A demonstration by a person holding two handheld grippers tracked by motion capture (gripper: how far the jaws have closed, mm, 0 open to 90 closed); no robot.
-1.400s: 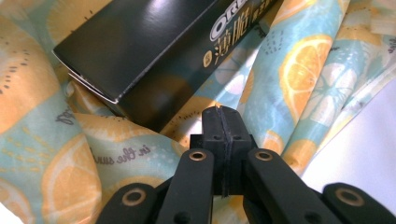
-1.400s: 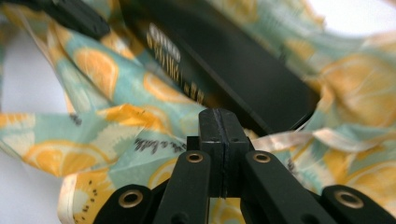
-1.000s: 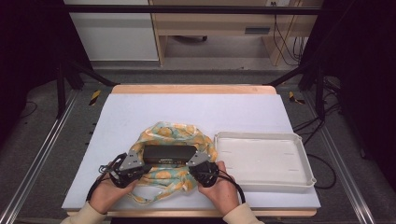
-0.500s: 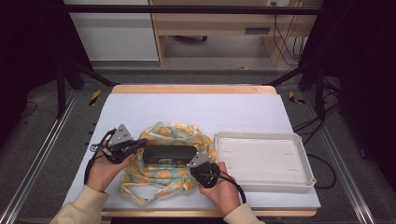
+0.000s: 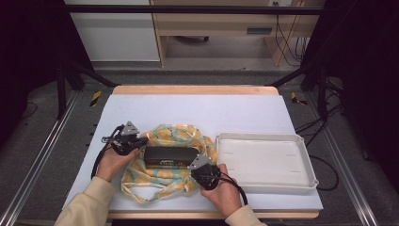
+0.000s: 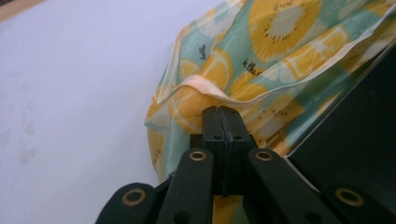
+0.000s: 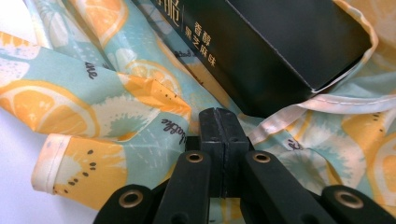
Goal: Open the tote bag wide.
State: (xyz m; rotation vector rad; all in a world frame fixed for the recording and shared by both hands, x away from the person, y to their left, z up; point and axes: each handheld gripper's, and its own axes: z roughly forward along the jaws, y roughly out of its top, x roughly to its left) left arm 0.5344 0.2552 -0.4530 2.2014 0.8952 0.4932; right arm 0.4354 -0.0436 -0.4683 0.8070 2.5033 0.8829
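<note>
Covering the wooden table [image 5: 193, 90], a white mat [image 5: 202, 110] bears a tray [image 5: 308, 181].

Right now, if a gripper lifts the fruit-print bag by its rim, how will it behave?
Probably floppy: the fruit-print bag lies in folds and wrinkles on the table, so it should sag rather than hold shape. The black box resting in it looks rigid and would likely weigh the cloth down or slide out. Its thin hemmed edge may slip from a light pinch.
</note>
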